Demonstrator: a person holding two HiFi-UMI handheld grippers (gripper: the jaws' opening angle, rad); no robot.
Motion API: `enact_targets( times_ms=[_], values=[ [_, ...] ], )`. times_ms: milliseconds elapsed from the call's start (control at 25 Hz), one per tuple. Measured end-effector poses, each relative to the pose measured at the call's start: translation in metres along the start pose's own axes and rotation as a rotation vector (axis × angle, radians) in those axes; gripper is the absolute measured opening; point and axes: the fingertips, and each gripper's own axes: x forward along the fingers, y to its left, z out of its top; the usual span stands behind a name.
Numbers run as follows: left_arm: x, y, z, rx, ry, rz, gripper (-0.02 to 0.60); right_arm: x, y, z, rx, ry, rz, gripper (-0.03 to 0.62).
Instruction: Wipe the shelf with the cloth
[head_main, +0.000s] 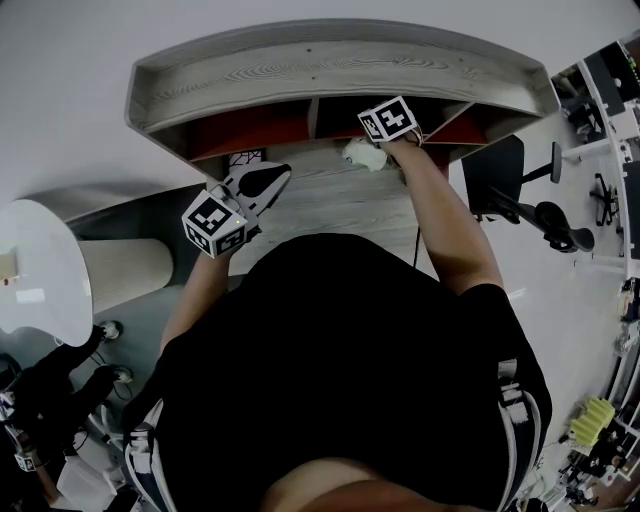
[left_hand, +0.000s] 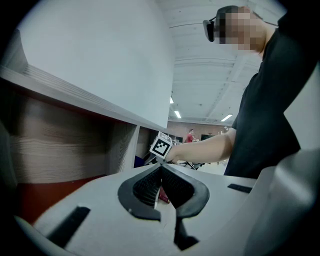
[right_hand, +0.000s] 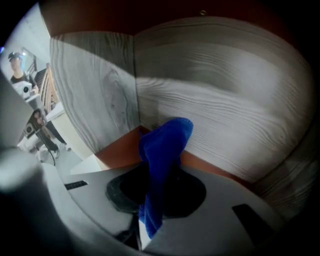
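In the head view the right hand-held gripper (head_main: 362, 153) reaches into a middle compartment of the shelf (head_main: 330, 70), while the left hand-held gripper (head_main: 280, 175) hangs back over the tabletop, farther from the work. The left gripper view shows its jaws pressed together on nothing. In the right gripper view the jaws clench a blue cloth (right_hand: 165, 145), whose long axis runs forward toward the grained compartment wall just ahead; it seems to touch, though the view leaves that unsure
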Motion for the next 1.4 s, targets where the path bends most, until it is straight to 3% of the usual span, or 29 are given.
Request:
enact_targets(
  times_ms=[640, 840, 1400],
  values=[
    [-0.007, -0.004, 0.0, -0.002, 0.001, 0.01, 0.017, 0.015, 0.07, 0.023, -0.116, -0.042, 0.084, 0.057],
    [-0.006, -0.001, -0.003, 0.001, 0.004, 0.007, 0.017, 0.019, 0.081, 0.026, -0.097, -0.051, 0.128, 0.056],
    [-0.008, -0.002, -0.007, 0.004, 0.009, 0.001, 0.017, 0.018, 0.084, 0.026, -0.08, -0.077, 0.133, 0.057]
  ],
)
